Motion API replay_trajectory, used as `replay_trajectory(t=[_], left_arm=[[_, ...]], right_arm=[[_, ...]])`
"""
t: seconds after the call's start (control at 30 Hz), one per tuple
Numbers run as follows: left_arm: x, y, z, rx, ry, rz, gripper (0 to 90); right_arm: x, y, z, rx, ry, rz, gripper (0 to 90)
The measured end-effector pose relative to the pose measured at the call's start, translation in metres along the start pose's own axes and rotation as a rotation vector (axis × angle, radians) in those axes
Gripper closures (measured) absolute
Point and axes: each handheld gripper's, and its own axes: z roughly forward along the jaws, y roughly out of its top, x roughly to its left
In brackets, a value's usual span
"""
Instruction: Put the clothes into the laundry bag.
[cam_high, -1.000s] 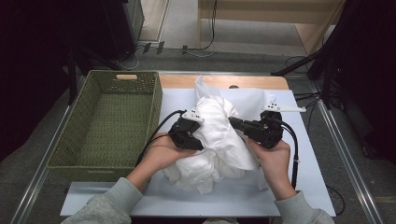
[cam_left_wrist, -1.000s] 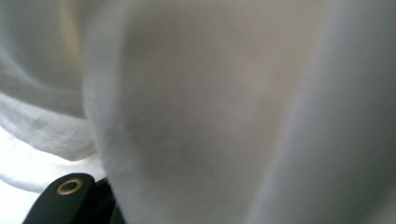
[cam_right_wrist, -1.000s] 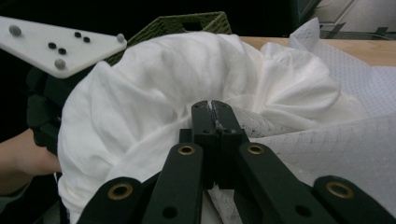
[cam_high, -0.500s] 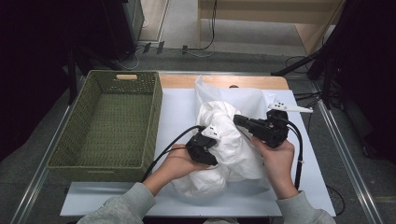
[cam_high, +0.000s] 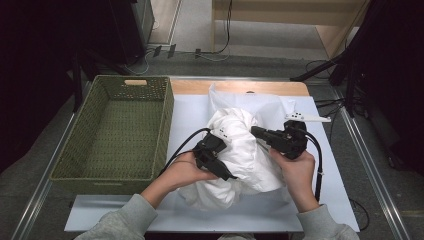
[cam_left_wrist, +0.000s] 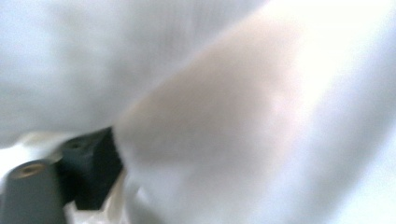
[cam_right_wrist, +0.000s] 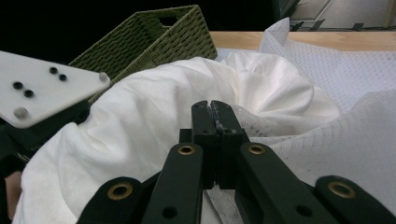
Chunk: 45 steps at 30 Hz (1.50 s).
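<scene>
At the far left of the high view the green woven basket (cam_high: 112, 132) stands with nothing in it, its right wall just beside the blue-grey mat (cam_high: 187, 117) on which the work lies. Next comes the left gripper (cam_high: 231, 176), which a second ago sat higher on the left flank of the white cloth (cam_high: 245, 150) and has since slid toward the person, to the bundle's lower left edge. Its jaws have just been opening, so it seems to have let go of its earlier hold. The left gripper view is blurred and pressed close against fabric, with one black pad (cam_left_wrist: 91, 172) showing at the lower left, so I cannot be sure whether any fold lies between the pads; nothing looks pinched. The cloth is bunched in a heap in the middle of the mat, between the two hands, apart from the basket. On the right, the right gripper (cam_right_wrist: 212, 112) has kept its place, jaws closed tight together; a thin edge of the fabric appears nipped between them, at the heap's right side. I read this as a re-grip: the left hand needs a fresh hold lower down before the bundle can be gathered and lifted leftward into the basket.
</scene>
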Motion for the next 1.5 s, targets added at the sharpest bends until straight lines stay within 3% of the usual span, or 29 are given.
replay_trajectory(t=[0.07,0.17,0.27,0.3,0.37,0.4,0.43,0.5,0.63,0.7,0.8,0.83,0.97,1.1,1.17,1.23,1.33,1.5], left_arm=[[0.001,-0.001,-0.007,-0.008,-0.002,-0.018,0.0],[-0.002,-0.003,-0.020,-0.029,0.009,-0.012,0.0],[-0.001,-0.005,-0.031,-0.030,-0.003,-0.014,0.0],[-0.001,-0.007,-0.035,-0.028,-0.031,-0.003,0.0],[-0.004,-0.011,-0.038,-0.035,-0.028,0.033,7.0],[-0.004,-0.013,-0.039,-0.037,-0.034,0.046,19.7],[-0.004,-0.014,-0.040,-0.042,-0.024,0.060,23.1],[-0.005,-0.015,-0.041,-0.053,0.003,0.081,22.9],[-0.004,-0.017,-0.049,-0.065,0.013,0.093,24.4],[-0.004,-0.016,-0.054,-0.045,-0.032,0.074,27.6],[-0.003,-0.015,-0.060,0.018,-0.140,0.029,19.0],[-0.003,-0.015,-0.062,0.022,-0.142,0.034,18.5],[-0.007,-0.018,-0.072,0.003,-0.112,0.054,18.1],[-0.008,-0.017,-0.079,-0.034,-0.080,0.019,22.3],[-0.011,-0.016,-0.082,-0.046,-0.063,0.054,22.4],[-0.012,-0.015,-0.088,-0.062,-0.071,0.063,22.3],[-0.010,-0.014,-0.105,-0.090,-0.089,0.060,22.5],[-0.004,-0.009,-0.133,-0.119,-0.040,0.078,31.0]], right_arm=[[-0.001,-0.001,0.000,0.004,0.002,0.003,90.0],[-0.002,-0.001,0.000,0.005,0.005,0.005,89.9],[-0.002,-0.001,0.000,0.007,0.004,0.008,90.0],[-0.002,-0.001,0.001,0.009,0.003,0.008,90.0],[-0.002,-0.002,0.001,0.009,0.002,0.006,90.0],[-0.001,-0.002,0.002,0.011,0.003,0.004,90.0],[-0.001,-0.002,0.002,0.010,0.004,0.002,90.0],[-0.001,-0.002,0.002,0.012,0.007,0.003,90.0],[-0.001,-0.002,0.001,0.010,0.003,0.005,90.0],[-0.002,-0.002,0.000,0.010,0.004,0.007,89.9],[-0.003,-0.002,-0.001,0.009,0.003,0.010,89.9],[-0.003,-0.002,-0.001,0.010,0.005,0.010,89.9],[-0.002,-0.002,-0.001,0.011,0.001,0.004,89.9],[-0.003,-0.001,-0.001,0.007,-0.003,0.006,89.9],[-0.002,-0.001,0.000,0.011,0.000,0.008,90.0],[-0.002,-0.001,-0.001,0.013,-0.004,-0.003,89.9],[-0.003,-0.001,-0.002,0.009,-0.008,-0.003,89.9],[-0.003,-0.001,-0.003,0.008,0.002,0.011,90.0]])
